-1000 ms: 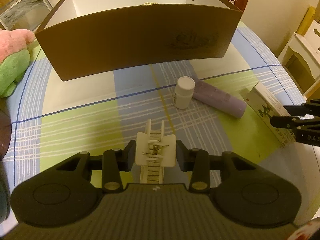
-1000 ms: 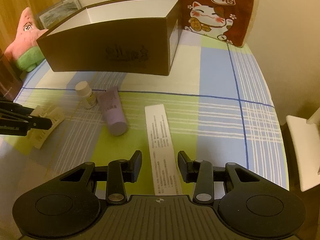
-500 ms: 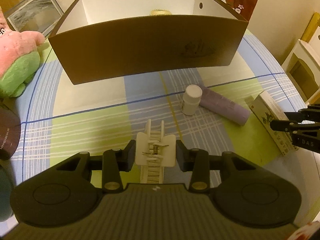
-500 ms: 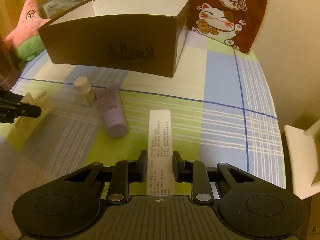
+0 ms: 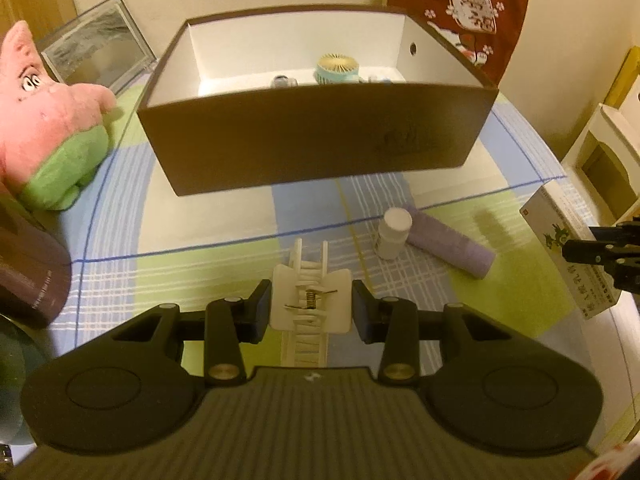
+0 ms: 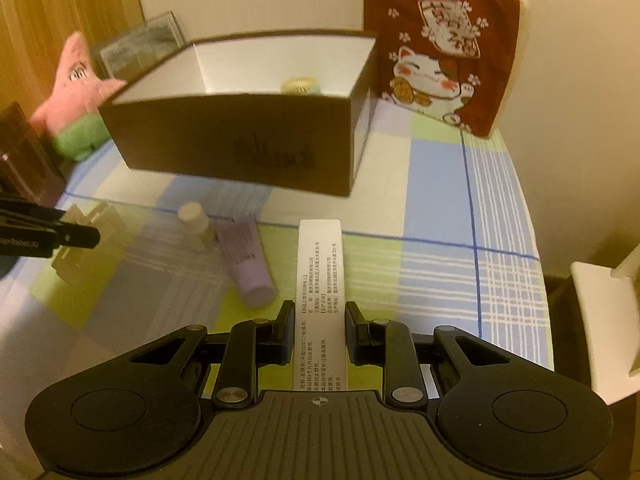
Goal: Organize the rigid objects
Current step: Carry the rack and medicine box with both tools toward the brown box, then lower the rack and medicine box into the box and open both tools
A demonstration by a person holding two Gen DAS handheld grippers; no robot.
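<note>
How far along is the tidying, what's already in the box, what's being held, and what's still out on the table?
Done: a small fan and a few little items sit inside the brown box. In hand: the left gripper is shut on a white hair clip, and the right gripper is shut on a long white carton. Left: the white bottle and the purple tube lie on the tablecloth.

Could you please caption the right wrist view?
Right gripper holds a white printed carton before the brown box.
</note>
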